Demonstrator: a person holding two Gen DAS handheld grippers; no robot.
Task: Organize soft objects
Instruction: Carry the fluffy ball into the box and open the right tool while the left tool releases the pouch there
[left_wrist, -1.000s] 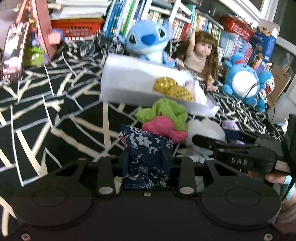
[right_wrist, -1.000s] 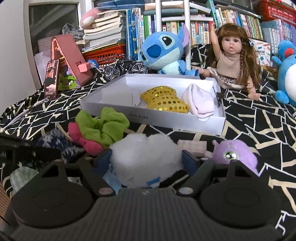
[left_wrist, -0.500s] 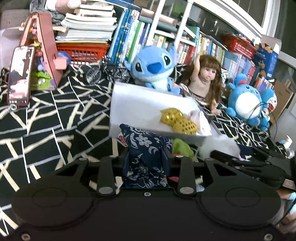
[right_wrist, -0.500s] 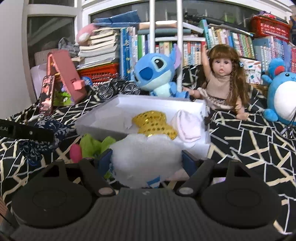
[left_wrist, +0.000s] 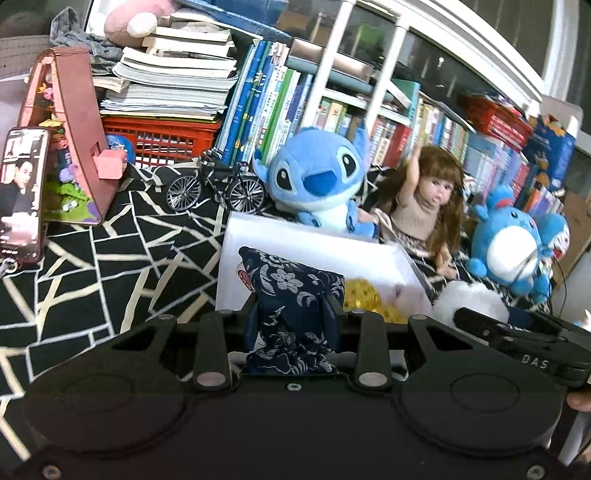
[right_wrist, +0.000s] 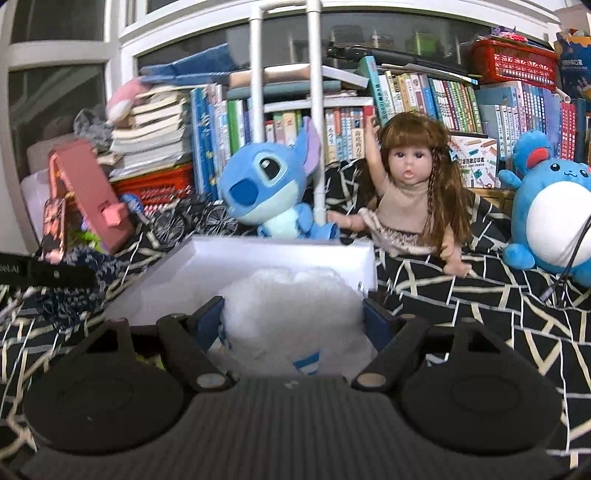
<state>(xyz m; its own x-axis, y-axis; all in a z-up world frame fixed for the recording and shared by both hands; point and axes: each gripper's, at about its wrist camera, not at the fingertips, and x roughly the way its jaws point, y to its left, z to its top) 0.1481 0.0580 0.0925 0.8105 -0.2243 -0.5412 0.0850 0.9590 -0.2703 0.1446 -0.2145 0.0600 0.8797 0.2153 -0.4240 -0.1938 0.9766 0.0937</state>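
Observation:
My left gripper (left_wrist: 291, 314) is shut on a navy floral cloth pouch (left_wrist: 291, 291) and holds it up in front of the near wall of the white box (left_wrist: 236, 266). Yellow mesh items (left_wrist: 364, 295) and a pale pink cloth (left_wrist: 400, 291) lie in the box. My right gripper (right_wrist: 293, 317) is shut on a white fluffy plush (right_wrist: 291, 306), raised at the box's (right_wrist: 258, 251) near edge. The plush (left_wrist: 469, 299) and right gripper also show in the left wrist view. The pouch (right_wrist: 70, 291) shows at left in the right wrist view.
Behind the box sit a blue Stitch plush (left_wrist: 317, 181), a doll (left_wrist: 428, 210) and a round blue plush (left_wrist: 513, 251). A toy bicycle (left_wrist: 218, 188), a pink stand with a phone (left_wrist: 22, 192) and bookshelves stand at the back. Black patterned cloth (left_wrist: 110, 258) covers the surface.
Both grippers have lifted their items and moved forward towards the white box. The green and pink soft items on the cloth have dropped out of view.

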